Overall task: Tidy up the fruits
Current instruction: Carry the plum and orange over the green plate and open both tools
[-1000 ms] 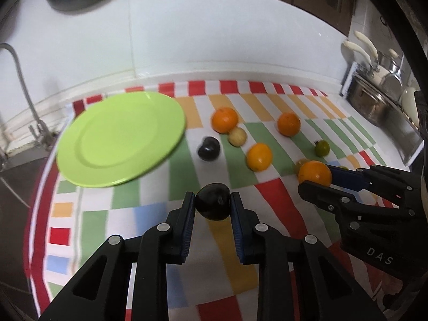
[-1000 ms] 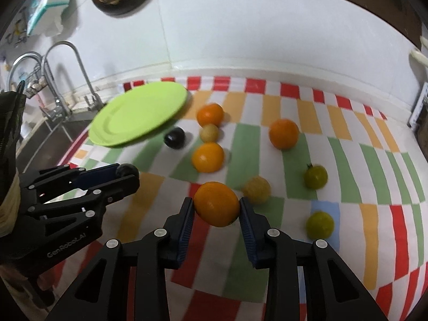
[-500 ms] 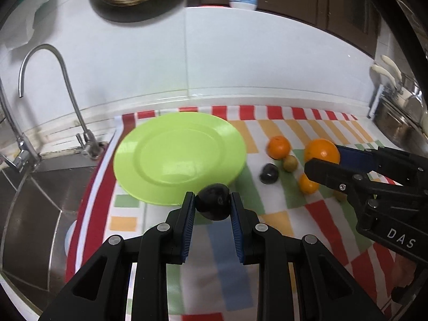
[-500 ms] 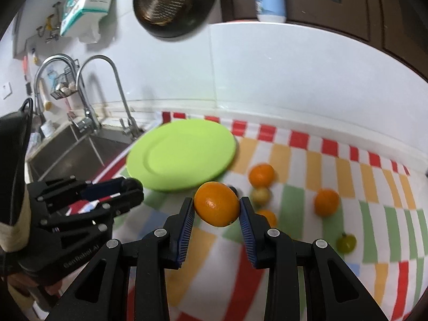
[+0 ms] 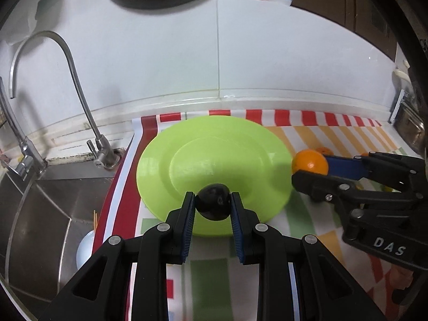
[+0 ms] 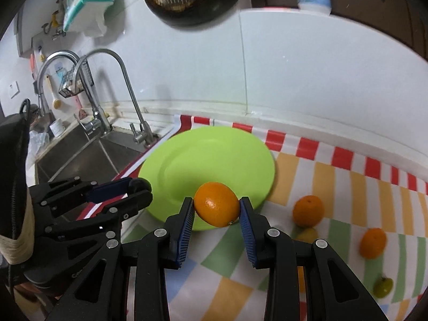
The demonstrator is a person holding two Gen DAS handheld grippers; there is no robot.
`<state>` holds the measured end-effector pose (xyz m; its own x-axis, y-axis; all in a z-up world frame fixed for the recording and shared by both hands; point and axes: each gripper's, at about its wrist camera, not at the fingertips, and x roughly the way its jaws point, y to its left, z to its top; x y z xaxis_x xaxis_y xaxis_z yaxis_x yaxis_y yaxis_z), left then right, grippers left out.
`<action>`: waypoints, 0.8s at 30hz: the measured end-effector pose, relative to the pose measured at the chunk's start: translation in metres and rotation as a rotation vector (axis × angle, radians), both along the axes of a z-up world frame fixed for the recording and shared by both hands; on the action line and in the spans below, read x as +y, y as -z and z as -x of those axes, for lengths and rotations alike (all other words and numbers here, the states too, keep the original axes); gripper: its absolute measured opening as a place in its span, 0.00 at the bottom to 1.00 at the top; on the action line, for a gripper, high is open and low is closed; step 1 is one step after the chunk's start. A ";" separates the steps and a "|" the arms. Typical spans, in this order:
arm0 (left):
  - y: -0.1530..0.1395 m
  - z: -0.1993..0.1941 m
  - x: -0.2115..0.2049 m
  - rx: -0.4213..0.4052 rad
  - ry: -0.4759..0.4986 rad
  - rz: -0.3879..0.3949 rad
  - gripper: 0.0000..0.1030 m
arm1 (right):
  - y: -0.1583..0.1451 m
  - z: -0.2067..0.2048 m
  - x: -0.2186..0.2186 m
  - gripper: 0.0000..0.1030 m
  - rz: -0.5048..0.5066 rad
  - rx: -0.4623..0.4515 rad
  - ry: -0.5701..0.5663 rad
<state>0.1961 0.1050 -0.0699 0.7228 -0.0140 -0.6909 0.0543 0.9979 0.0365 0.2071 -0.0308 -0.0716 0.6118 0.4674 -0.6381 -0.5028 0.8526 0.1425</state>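
Over the near rim of the green plate [image 5: 214, 160], in the left wrist view, the left gripper [image 5: 212, 204] has its jaws closed tight on a dark round fruit [image 5: 213, 205], held clear of the striped cloth [image 5: 334, 125] that covers the desk. To its right the right gripper [image 5: 307, 172] clamps an orange [image 5: 309, 161] just beside the plate's edge. A steel tap [image 5: 80, 93] and sink [image 5: 40, 208] lie left of the cloth.

From the right wrist view, the right gripper [image 6: 216, 208] pinches the orange [image 6: 216, 203] between blue pads — jaws narrowly parted, fruit above the plate's [image 6: 208, 155] near rim. The left gripper [image 6: 139, 190] sits at the left with the dark round fruit [image 6: 140, 184]. Two loose oranges [image 6: 308, 210] and a small green fruit [image 6: 383, 286] rest on the cloth [image 6: 334, 176] — well apart from the plate.
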 end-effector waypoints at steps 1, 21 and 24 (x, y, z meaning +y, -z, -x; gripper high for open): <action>0.002 -0.003 0.001 0.002 -0.003 -0.006 0.25 | 0.003 -0.004 0.003 0.34 0.004 0.008 -0.002; 0.025 -0.025 0.012 0.029 -0.024 -0.054 0.46 | 0.032 -0.039 0.011 0.50 0.005 0.050 0.037; 0.017 -0.015 0.009 0.021 -0.027 -0.057 0.46 | 0.024 -0.031 0.001 0.50 -0.002 0.028 0.062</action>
<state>0.2114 0.1140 -0.0865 0.7080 0.0450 -0.7048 0.0288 0.9953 0.0925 0.2383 -0.0300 -0.0956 0.6215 0.4303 -0.6547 -0.4449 0.8817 0.1571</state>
